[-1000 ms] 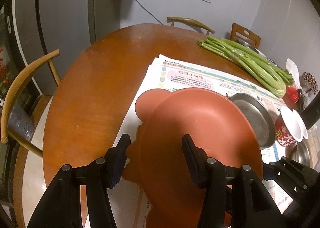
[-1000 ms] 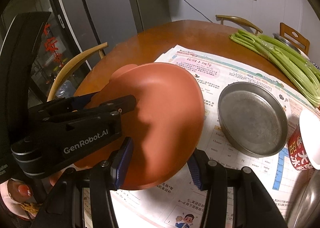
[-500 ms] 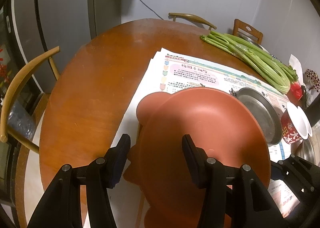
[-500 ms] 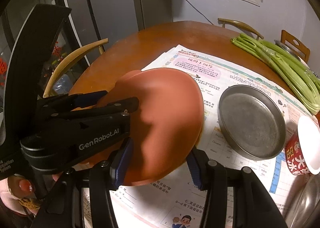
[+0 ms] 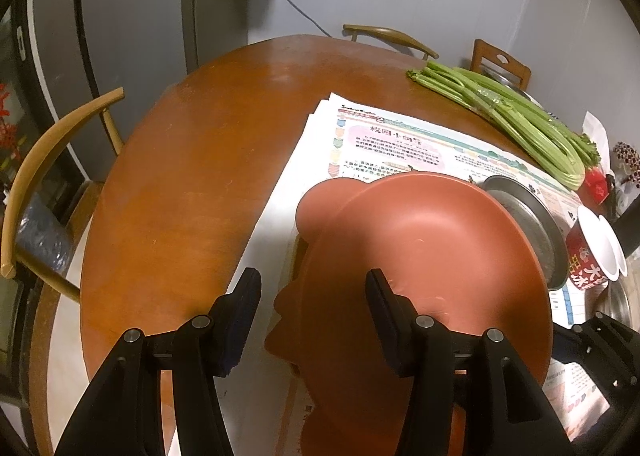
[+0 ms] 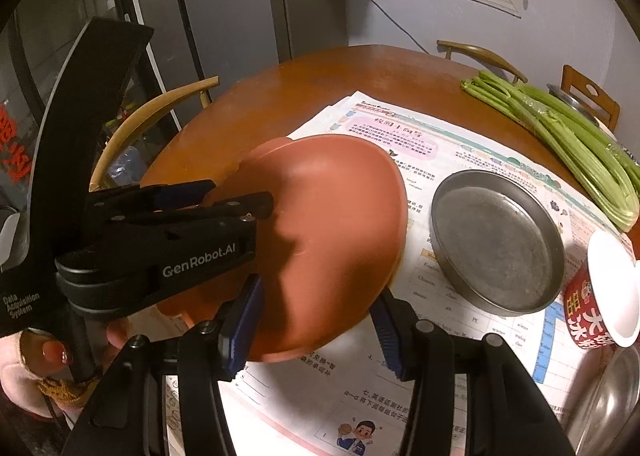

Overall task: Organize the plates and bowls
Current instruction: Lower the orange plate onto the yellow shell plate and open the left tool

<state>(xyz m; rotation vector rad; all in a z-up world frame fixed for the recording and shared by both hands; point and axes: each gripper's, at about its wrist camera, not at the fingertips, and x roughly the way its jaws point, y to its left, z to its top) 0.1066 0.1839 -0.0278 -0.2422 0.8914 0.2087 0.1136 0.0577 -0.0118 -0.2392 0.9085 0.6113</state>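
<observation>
From the left wrist view, the left claw [image 5: 312,296] has its jaws opening, and the left edge of the terracotta plate [image 5: 432,256] lies between them; its right finger [image 5: 384,308] lies over the plate's inner face, while the left finger is apart from the plate. The plate is tilted, its hollow face turned toward the camera, and its rounded ear points to the far side of the bench [image 5: 192,176]. The plate's lower part is cut off behind the claw. It hides a part of the metal dish [image 5: 532,216] and of the newspaper [image 5: 384,140]. The left half of the bench is bare wood up to its round edge. From the right wrist view, the right claw [image 6: 316,316] is closed on the plate's near rim, with a finger on each side. The plate's long axis runs from the low near side up to the far left, where the left claw reaches it. The dish lies flat on the newspaper just beside the plate. A red cup [image 6: 600,296] and celery [image 6: 560,136] are at the right; I cannot tell if the cup touches the dish.
</observation>
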